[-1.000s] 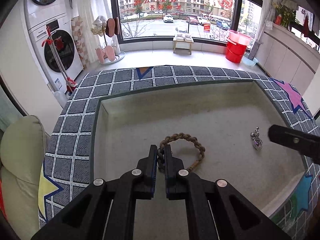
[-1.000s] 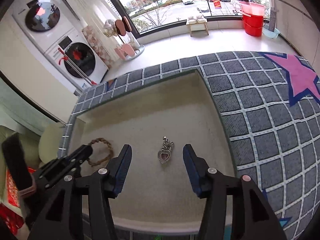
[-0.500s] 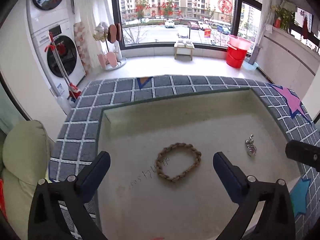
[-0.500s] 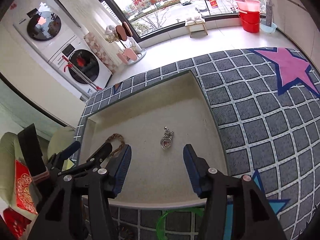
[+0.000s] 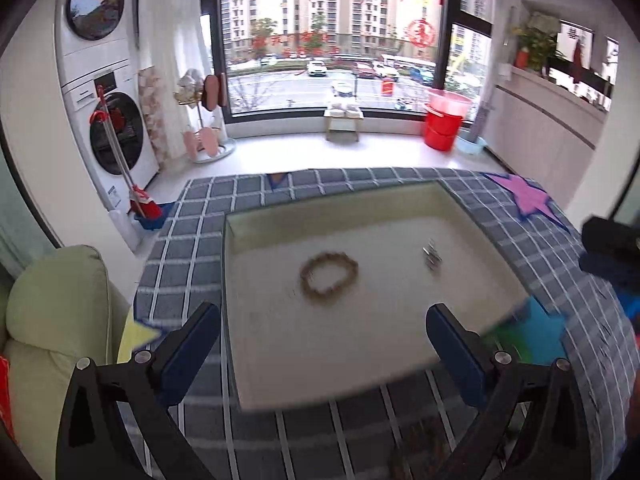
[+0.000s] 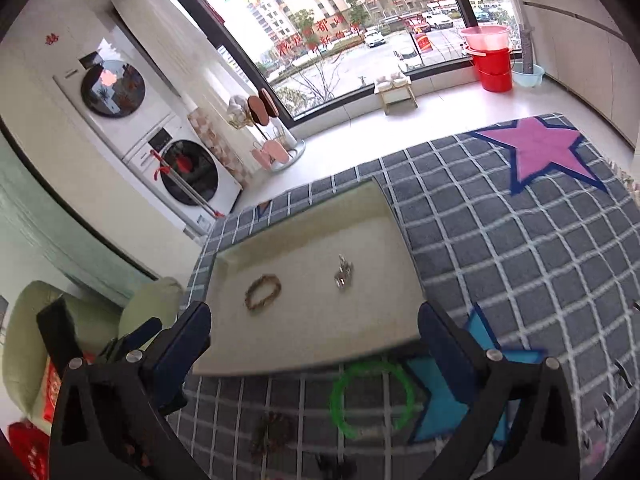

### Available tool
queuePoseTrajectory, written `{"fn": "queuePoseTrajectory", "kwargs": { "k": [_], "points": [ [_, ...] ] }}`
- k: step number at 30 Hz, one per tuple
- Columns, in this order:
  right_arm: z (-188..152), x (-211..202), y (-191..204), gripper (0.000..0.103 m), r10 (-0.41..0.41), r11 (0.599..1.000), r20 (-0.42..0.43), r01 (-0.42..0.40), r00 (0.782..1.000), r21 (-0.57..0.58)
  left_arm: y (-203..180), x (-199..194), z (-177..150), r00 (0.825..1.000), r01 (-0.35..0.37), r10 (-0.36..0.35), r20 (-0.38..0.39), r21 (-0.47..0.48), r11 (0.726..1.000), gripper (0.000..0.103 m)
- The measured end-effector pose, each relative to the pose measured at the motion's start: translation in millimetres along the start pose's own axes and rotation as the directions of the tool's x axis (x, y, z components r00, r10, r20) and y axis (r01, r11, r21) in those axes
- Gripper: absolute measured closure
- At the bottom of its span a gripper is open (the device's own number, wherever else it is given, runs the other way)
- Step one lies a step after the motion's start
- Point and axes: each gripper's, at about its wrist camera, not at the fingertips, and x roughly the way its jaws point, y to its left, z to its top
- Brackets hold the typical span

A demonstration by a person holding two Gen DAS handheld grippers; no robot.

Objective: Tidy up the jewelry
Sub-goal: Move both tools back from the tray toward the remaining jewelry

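My left gripper [image 5: 322, 344] is spread wide with nothing between its fingers. My right gripper [image 6: 314, 340] has just been opening and now stands equally wide, also empty. Both hang over the near edge of the tray [image 6: 304, 356]. The braided bracelet [image 5: 329, 278] lies in the middle of the tray, and the silver pendant [image 6: 343, 274] lies apart to its right (blurred here). On the rug [image 6: 500, 260] just outside the tray's near rim lies a green ring [image 6: 340, 384], with a dark beaded piece [image 6: 274, 432] beside it.
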Motion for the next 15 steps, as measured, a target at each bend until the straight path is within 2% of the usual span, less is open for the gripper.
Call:
{"fn": "queuePoseTrajectory", "kwargs": {
  "k": [6, 10, 15],
  "points": [
    [-32, -30, -8, 0.000, -0.003, 1.000, -0.053, 0.005, 0.999, 0.024, -15, -40, -37, 0.999, 0.028, -0.028, -0.020, 0.014, 1.000, 0.000],
    [-63, -47, -14, 0.000, -0.056, 0.998, -0.076, 0.057, 0.996, 0.008, -16, -58, -64, 0.997, 0.053, -0.053, -0.049, -0.011, 0.999, 0.000],
    [-102, -60, -26, 0.000, -0.123, 0.992, -0.113, 0.122, 0.986, -0.017, -29, -72, -95, 0.996, 0.052, -0.050, -0.079, 0.018, 0.998, 0.000]
  ]
}}
